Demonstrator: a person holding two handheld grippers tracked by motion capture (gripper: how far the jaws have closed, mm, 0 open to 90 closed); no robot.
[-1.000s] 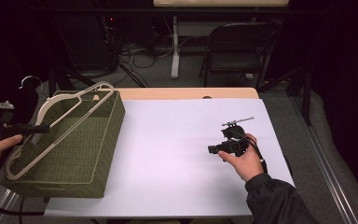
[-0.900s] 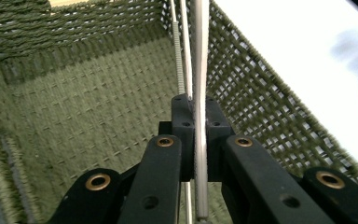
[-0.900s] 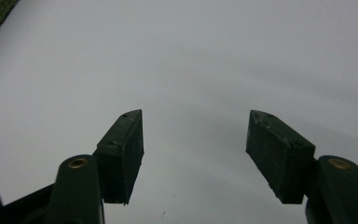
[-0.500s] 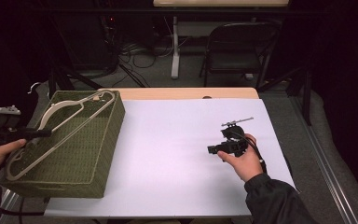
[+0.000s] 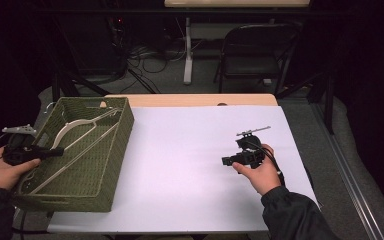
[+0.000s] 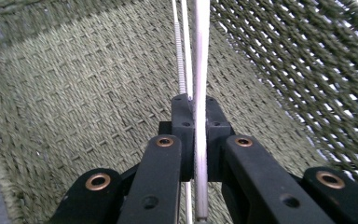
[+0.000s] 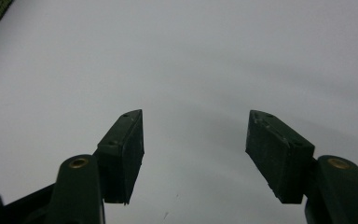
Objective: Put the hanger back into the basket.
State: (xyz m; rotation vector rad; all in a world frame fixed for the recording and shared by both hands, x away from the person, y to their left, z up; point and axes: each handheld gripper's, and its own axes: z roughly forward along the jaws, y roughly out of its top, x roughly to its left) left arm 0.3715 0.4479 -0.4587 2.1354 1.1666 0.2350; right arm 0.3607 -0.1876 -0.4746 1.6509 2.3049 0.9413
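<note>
A white plastic hanger (image 5: 77,132) lies slanted inside the green woven basket (image 5: 112,165) at the table's left. My left gripper (image 5: 55,150) reaches over the basket's left rim and is shut on the hanger's lower end. In the left gripper view the jaws pinch a thin white bar of the hanger (image 6: 200,56), with the left gripper (image 6: 198,106) over the basket's woven floor (image 6: 74,93). My right gripper (image 5: 226,161) rests low over the white table (image 5: 180,150), held in a hand, jaws apart. The right gripper (image 7: 195,137) is open with nothing between its fingers.
The basket takes up the table's left third, its rim overhanging the left edge. A strip of bare wood (image 5: 190,100) runs along the table's far edge. Behind the table stand a folding chair (image 5: 255,55) and cables on the floor.
The left gripper has moved right and down with the hanger, which has sunk from above the rim into the basket. The right gripper has stayed put.
</note>
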